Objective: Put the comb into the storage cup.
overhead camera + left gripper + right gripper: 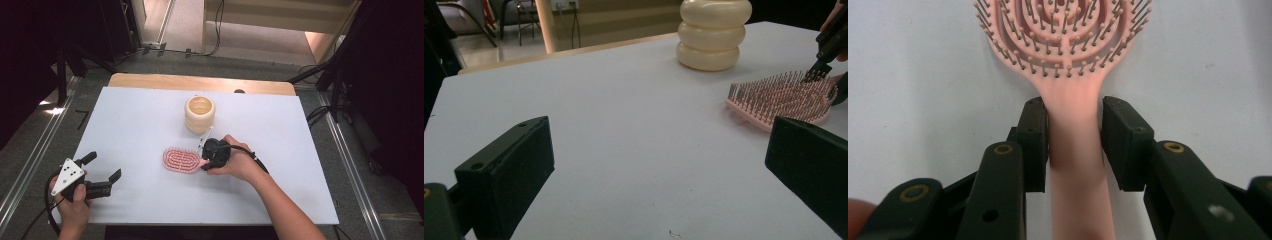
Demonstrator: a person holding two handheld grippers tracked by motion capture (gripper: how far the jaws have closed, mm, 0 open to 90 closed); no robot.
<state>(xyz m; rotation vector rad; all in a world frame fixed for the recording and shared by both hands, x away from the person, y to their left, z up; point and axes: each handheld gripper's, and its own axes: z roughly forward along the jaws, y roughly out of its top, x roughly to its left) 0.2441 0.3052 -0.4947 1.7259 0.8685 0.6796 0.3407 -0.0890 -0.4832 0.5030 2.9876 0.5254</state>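
Right gripper jaws clamped on pink plastic bristled hairbrush handle, left gripper wide open, empty, white table.

Pink plastic oval hairbrush

I'm seeing it lying flat, bristles pointing up, mid-table, just in front of the ribbed cream vase.

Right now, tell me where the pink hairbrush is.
In the high view the pink hairbrush lies bristles up near the table's middle, just in front of the cream ribbed cup, its handle between the right gripper's jaws.
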